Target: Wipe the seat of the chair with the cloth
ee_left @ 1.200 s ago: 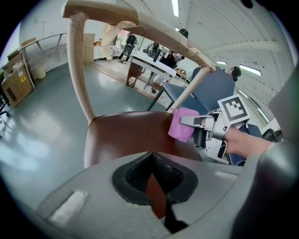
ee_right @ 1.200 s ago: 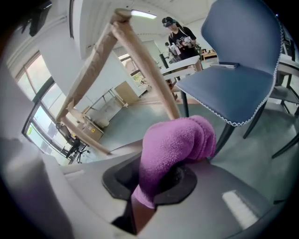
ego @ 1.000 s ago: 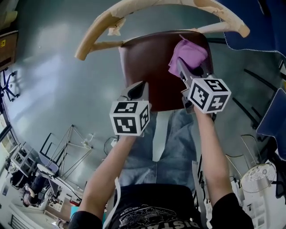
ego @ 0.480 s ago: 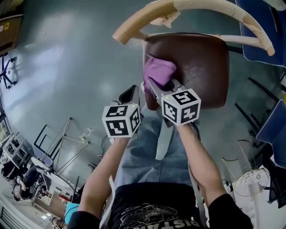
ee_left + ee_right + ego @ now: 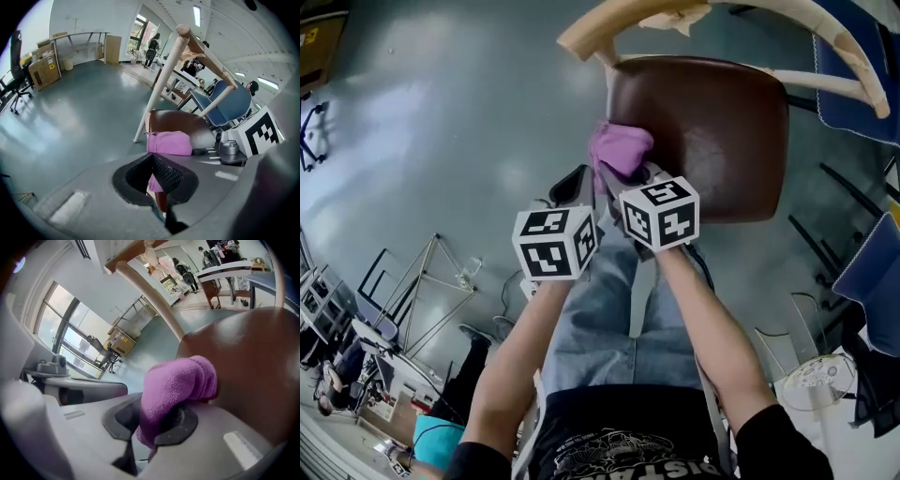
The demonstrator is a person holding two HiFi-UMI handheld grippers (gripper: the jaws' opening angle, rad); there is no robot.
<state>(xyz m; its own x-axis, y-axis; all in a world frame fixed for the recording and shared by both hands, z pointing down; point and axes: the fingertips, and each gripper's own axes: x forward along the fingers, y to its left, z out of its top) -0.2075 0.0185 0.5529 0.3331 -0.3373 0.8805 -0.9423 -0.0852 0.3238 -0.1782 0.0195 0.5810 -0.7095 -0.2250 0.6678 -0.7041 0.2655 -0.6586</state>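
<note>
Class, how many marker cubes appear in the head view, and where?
2: left cube off the seat, toward the person; right cube beside it, behind the purple cloth at the seat's edge. None seems hidden.

Black short-sleeved T-shirt (image 5: 619, 422), white print (image 5: 623, 466); light blue jeans (image 5: 600, 319)

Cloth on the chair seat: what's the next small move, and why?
Probably sweep the right gripper, shut on the purple cloth, rightward across the seat: the cloth sits at the seat's near left edge, with most of the brown surface beyond it.
</note>
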